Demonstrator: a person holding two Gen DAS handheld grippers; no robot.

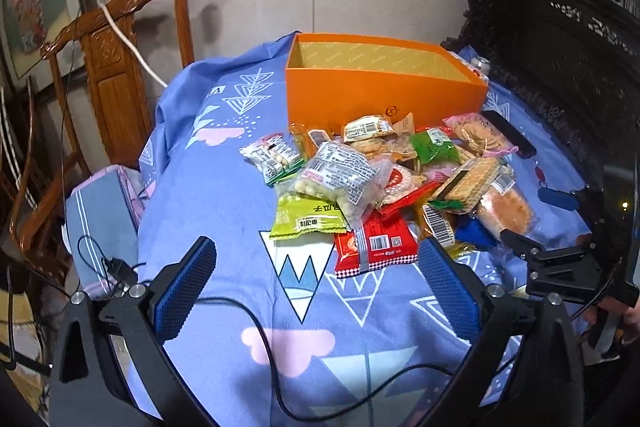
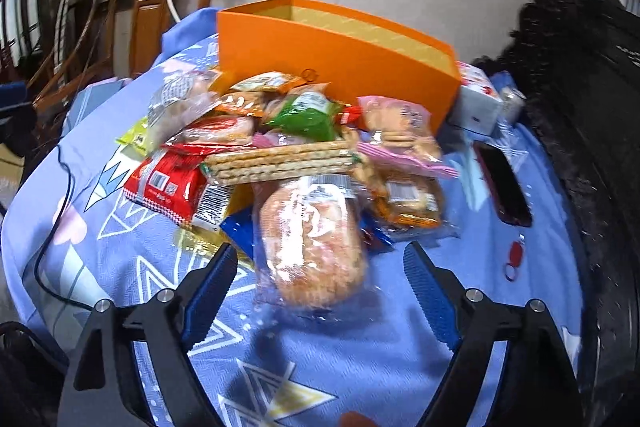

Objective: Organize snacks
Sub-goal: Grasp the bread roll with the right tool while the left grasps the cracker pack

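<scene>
Snack packets [image 1: 372, 183], assorted, heaped before orange box [image 1: 384, 95].
Blue patterned cloth [image 1: 224, 195]; carved chair [image 1: 116, 67] behind; left gripper [image 1: 320, 287] and right gripper [image 2: 318, 275] spread, empty.

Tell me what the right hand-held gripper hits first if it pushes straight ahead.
Most likely the clear-wrapped bread roll: it already lies between the open fingers of the right hand-held gripper, ahead of the snack pile, though depth is uncertain.

Bright overhead light, glare on wrappers, fisheye-warped edges, slight blur.
</scene>
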